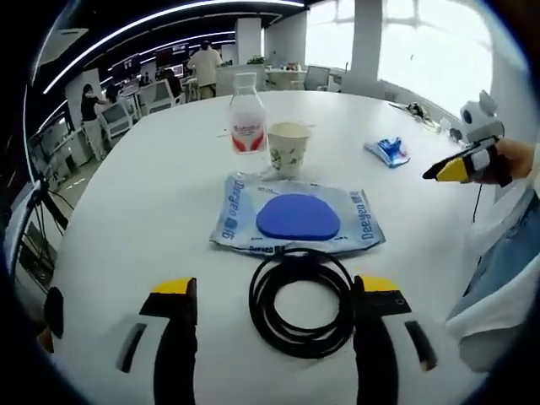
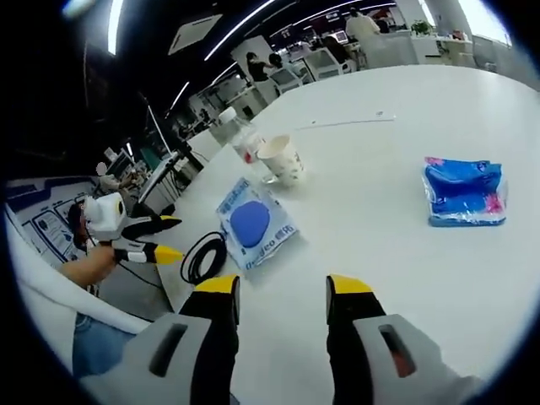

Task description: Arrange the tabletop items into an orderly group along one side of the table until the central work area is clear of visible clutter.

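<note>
Cable [image 1: 301,302] coils between my released left tool [image 1: 274,297]; past the cable lies the wipes pack [image 1: 297,221], then the cup [image 1: 288,148] and bottle [image 1: 247,124]. My right tool [image 2: 283,294] hangs released above the tabletop [image 2: 388,245], blue packet [image 2: 463,191] well apart from the cable.

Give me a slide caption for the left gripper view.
Open left claw hovers over a coiled black cable, with a blue-pad packet, paper cup and bottle lined up beyond.
</note>
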{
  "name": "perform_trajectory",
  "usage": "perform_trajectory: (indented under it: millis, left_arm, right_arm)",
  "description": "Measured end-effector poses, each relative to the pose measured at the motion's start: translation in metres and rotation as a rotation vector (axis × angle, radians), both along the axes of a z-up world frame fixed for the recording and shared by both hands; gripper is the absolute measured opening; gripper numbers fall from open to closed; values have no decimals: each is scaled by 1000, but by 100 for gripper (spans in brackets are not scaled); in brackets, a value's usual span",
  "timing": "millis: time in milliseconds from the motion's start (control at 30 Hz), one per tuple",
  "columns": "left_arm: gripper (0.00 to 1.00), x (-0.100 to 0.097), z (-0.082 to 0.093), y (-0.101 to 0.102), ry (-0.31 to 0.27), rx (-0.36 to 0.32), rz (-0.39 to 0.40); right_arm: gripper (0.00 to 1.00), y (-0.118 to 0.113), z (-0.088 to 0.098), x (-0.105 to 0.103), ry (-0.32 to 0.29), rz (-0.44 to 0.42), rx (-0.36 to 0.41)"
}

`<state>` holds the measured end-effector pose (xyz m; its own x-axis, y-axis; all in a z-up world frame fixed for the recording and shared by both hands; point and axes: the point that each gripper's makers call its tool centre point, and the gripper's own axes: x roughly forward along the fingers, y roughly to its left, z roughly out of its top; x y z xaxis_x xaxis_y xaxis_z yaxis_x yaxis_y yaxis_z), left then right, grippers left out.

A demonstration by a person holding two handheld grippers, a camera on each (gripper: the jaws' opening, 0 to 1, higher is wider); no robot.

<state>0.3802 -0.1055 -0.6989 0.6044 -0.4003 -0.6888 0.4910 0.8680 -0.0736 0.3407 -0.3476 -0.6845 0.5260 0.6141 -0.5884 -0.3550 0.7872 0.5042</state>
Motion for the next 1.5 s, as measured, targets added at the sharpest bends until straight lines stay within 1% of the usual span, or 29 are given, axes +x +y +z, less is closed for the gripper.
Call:
perform_trajectory:
  millis: [33, 167, 267, 300, 367, 467, 567, 600, 700, 767, 833, 900, 1000, 1067, 1167, 1233, 1300, 1367, 1400, 1433, 1467, 1500]
  left_arm:
    - [77, 6, -1, 1, 14, -28, 19]
    - [77, 24, -5, 9, 38, -34, 31]
    - [73, 36, -10, 11, 69, -65, 35]
    - [72, 39, -10, 11, 74, -74, 33]
    - [68, 44, -13, 12, 84, -79, 34]
    - [66, 53, -18, 15, 97, -73, 37]
    - [64, 63, -23, 17, 109, -87, 39]
    - [63, 64, -22, 15, 112, -90, 39]
    - [60, 71, -28, 15, 125, -88, 37]
    - [59, 74, -35, 15, 140, -85, 30]
    - [57, 75, -37, 13, 149, -91, 23]
    - [55, 78, -43, 12, 152, -89, 13]
    - [52, 81, -47, 14, 149, -54, 9]
    - [49, 84, -48, 15, 149, -64, 19]
    - [41, 86, -51, 14, 158, -80, 29]
    - [37, 86, -54, 16, 176, -77, 53]
    - [35, 85, -54, 15, 182, -90, 61]
    - [32, 84, -54, 11, 187, -101, 46]
    - [30, 83, -55, 9, 188, -99, 39]
    - [28, 81, -57, 7, 194, -90, 26]
    - [27, 80, -59, 8, 194, -72, 21]
    - [25, 87, -57, 11, 145, -44, 17]
  right_arm:
    - [41, 2, -1, 0, 9, 3, 6]
    - [40, 12, -4, 1, 17, 38, -3]
    - [39, 21, -9, 2, 29, 63, 1]
    - [39, 26, -14, 0, 49, 73, 5]
    - [38, 32, -20, -2, 75, 83, 11]
    - [37, 43, -24, -4, 94, 119, 16]
    - [36, 53, -28, -3, 111, 141, 27]
    - [36, 57, -29, -2, 117, 147, 32]
    - [35, 66, -32, -1, 138, 161, 44]
    - [35, 71, -36, 0, 150, 168, 48]
    - [35, 75, -39, 3, 157, 171, 44]
    - [35, 77, -43, 6, 149, 169, 33]
    - [33, 82, -49, 10, 179, 151, 51]
    - [32, 84, -50, 11, 186, 147, 54]
    - [30, 86, -55, 15, 186, 148, 44]
    - [30, 86, -59, 17, 194, 151, 37]
    - [29, 88, -59, 19, 205, 144, 52]
    - [28, 90, -58, 20, 214, 133, 69]
    - [27, 91, -60, 19, 225, 137, 68]
    - [25, 92, -63, 19, 220, 143, 53]
    - [25, 91, -66, 19, 221, 145, 41]
    - [24, 90, -69, 20, 216, 136, 31]
